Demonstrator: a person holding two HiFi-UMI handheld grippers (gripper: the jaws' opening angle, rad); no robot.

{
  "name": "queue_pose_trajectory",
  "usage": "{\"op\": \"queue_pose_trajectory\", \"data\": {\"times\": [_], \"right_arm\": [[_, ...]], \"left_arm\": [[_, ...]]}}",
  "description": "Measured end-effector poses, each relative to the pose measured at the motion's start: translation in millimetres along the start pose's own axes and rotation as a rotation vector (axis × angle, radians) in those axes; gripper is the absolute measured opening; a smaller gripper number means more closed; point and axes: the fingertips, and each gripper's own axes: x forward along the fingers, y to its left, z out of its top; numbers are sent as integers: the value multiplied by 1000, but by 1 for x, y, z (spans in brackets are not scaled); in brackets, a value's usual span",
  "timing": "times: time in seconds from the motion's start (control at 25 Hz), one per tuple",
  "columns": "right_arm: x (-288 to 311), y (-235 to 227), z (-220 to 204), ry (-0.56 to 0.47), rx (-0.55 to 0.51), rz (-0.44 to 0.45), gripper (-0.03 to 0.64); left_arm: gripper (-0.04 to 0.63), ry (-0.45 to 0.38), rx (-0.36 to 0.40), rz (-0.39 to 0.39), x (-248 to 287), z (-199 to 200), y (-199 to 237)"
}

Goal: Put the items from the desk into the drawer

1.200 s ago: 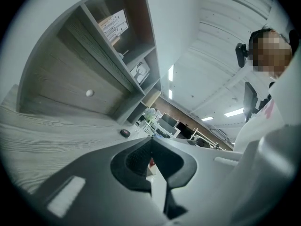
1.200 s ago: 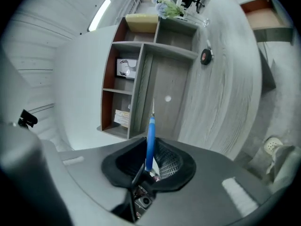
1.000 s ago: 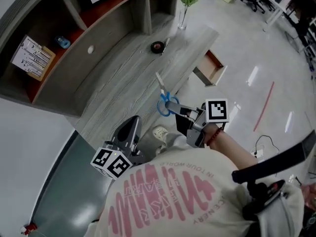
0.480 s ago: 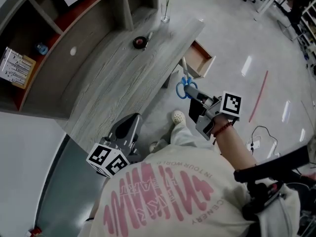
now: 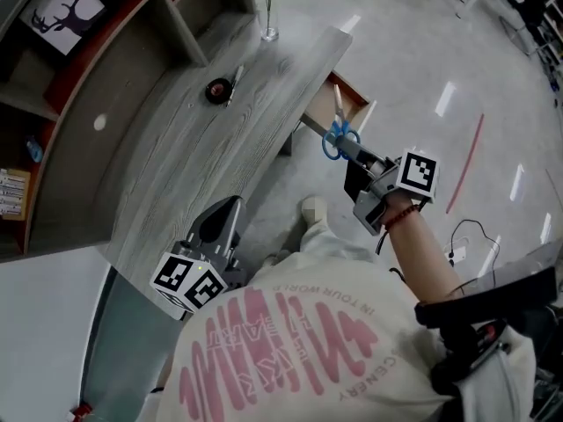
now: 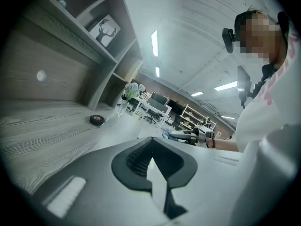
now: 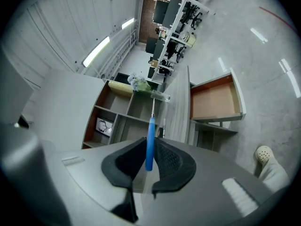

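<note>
My right gripper (image 5: 346,149) is shut on blue-handled scissors (image 5: 334,137), held in the air off the right edge of the grey desk (image 5: 193,156). Their blades point at the open wooden drawer (image 5: 353,100). In the right gripper view the blue handle (image 7: 149,145) stands clamped between the pads, with the drawer (image 7: 214,98) ahead and to the right. A black tape roll (image 5: 215,90) and a thin pen-like item (image 5: 234,76) lie on the desk. My left gripper (image 5: 223,209) hovers shut and empty at the desk's near edge; the left gripper view shows the tape roll (image 6: 97,119) far ahead.
A glass vase with a plant (image 5: 267,20) stands at the desk's far end. Shelving (image 5: 88,33) rises behind the desk. The person's shoe (image 5: 312,209) is on the floor below the right gripper, and a cable (image 5: 466,236) lies at the right.
My right gripper has carried the scissors from over the desk's edge out toward the open drawer. The left gripper has shifted a little along the desk's near edge.
</note>
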Motion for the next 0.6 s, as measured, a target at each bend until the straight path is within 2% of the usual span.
{"op": "queue_pose_trajectory", "data": {"times": [0.28,0.48,0.6], "right_arm": [[11,-69,61,16,47,-89,54],[16,-92,67,39,93,-110,52],[38,-119,86,96,92,-142,52]], "left_arm": [[17,69,-4,18,89,12,14],[17,119,50,3,106,11,7],[16,153,16,44,132,6,19]]}}
